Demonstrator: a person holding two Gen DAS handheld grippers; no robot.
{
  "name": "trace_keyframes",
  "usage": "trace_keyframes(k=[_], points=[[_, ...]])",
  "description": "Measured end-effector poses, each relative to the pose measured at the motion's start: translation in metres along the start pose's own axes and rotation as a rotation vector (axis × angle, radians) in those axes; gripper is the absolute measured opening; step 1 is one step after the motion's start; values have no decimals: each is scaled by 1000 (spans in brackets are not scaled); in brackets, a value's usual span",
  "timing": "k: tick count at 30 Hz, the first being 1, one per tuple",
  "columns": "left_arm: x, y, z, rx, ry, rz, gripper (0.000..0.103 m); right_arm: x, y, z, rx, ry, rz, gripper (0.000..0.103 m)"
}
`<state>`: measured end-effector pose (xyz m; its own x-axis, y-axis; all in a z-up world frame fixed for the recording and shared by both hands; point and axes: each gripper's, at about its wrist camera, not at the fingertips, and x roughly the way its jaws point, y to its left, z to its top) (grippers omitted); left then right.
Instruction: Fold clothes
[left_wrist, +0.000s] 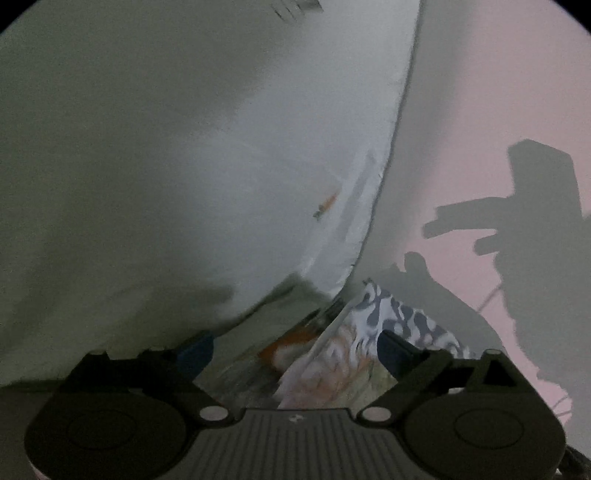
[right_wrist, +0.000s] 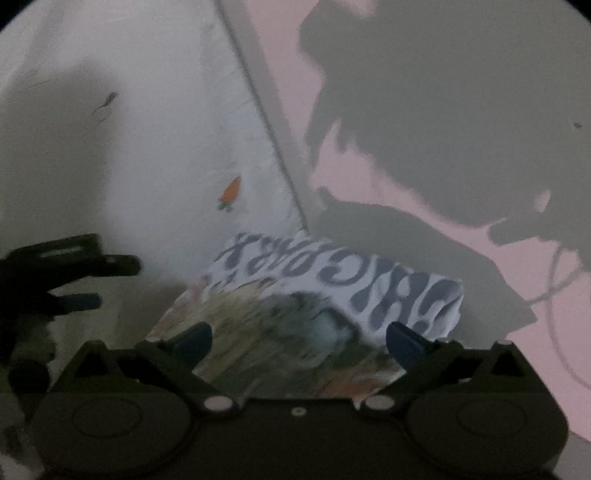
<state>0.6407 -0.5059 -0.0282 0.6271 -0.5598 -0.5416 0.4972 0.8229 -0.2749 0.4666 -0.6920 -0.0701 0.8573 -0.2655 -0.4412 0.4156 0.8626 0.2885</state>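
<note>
A white garment (right_wrist: 295, 295) with grey lettering and a coloured print lies folded into a small block on the white sheet (right_wrist: 147, 147). It fills the space between my right gripper's (right_wrist: 299, 336) blue-tipped fingers, which stand wide apart over it. In the left wrist view the same garment (left_wrist: 369, 332) lies bunched between my left gripper's (left_wrist: 295, 343) open fingers, with a fold of white cloth over the left pad. My left gripper also shows in the right wrist view (right_wrist: 107, 280) at the left, open, beside the garment.
The white sheet carries a small orange carrot print (right_wrist: 231, 192) and ends at a straight edge (right_wrist: 269, 122). Beyond it is a pink surface (right_wrist: 424, 229) with dark shadows of a person and a gripper. A thin cable (right_wrist: 561, 280) runs at the right.
</note>
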Motion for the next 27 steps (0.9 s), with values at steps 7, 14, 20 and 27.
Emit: trace_keyframes(k=[7, 14, 20, 27], points=[[-139, 35, -37, -56, -134, 157, 97, -67, 45, -7, -61, -35, 92, 102], [-271, 56, -87, -84, -205, 234, 103, -143, 92, -27, -181, -72, 119, 103], [-377, 73, -148, -114, -238, 308, 103, -211, 128, -66, -211, -46, 133, 103], [-494, 86, -216, -132, -241, 363, 103, -291, 169, -121, -215, 21, 168, 103]])
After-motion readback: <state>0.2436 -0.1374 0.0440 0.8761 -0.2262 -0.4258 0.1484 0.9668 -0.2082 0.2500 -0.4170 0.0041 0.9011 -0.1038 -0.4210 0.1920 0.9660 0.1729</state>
